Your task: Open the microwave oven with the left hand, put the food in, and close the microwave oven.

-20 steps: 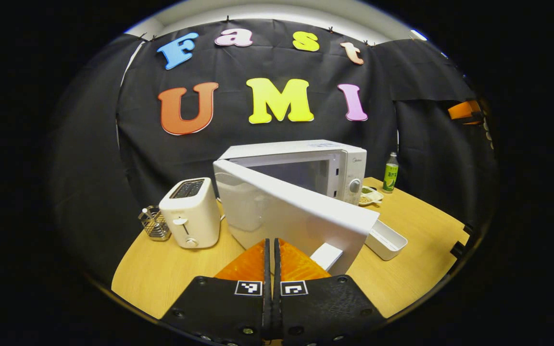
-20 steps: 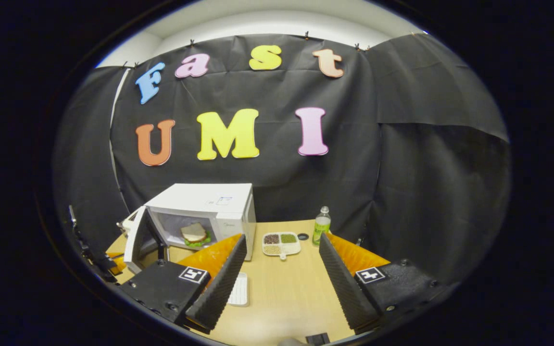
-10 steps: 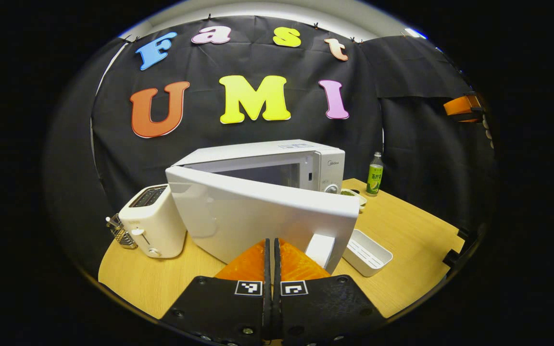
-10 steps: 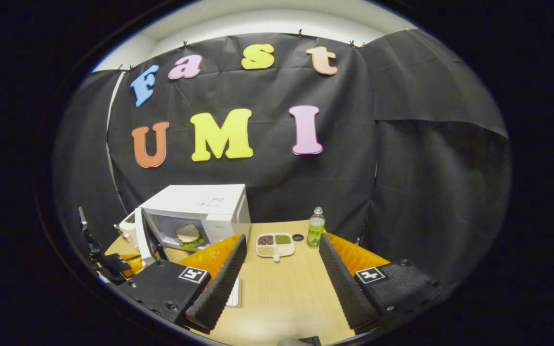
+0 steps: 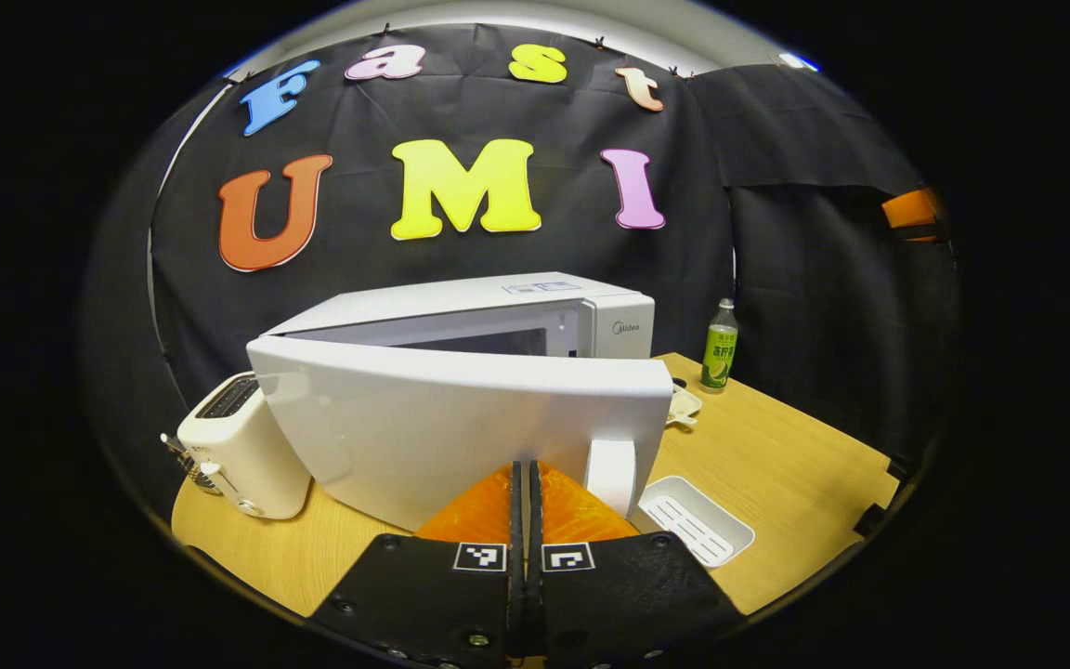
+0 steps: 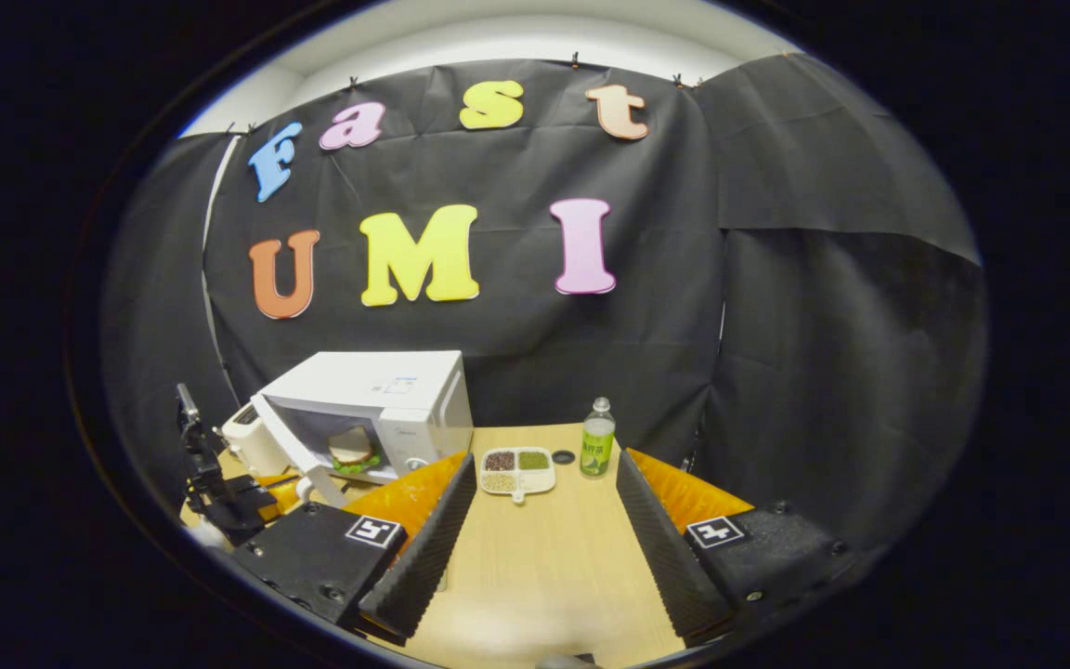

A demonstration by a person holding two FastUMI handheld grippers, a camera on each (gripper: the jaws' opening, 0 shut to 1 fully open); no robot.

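The white microwave (image 5: 544, 302) stands at the back of the wooden table (image 5: 776, 465), its door (image 5: 442, 418) ajar at a narrow angle. My left gripper (image 5: 524, 469) is shut with nothing between its fingers, its tips against the door's outer face just left of the handle (image 5: 611, 474). In the right gripper view the microwave (image 6: 386, 390) sits at far left, with a sandwich (image 6: 354, 449) visible inside past the door (image 6: 298, 451). My right gripper (image 6: 544, 478) hangs open over the table, holding nothing. The left gripper (image 6: 233, 497) shows beside the door.
A white toaster (image 5: 238, 451) stands left of the microwave. A shallow white tray (image 5: 695, 518) lies on the table right of the door. A green bottle (image 6: 597, 449), a small dark cap (image 6: 564, 456) and a sectioned plate of grains (image 6: 516, 469) sit toward the back.
The microwave door has swung further toward shut, with my shut left gripper following against it. My right gripper has drawn slightly back and stays open.
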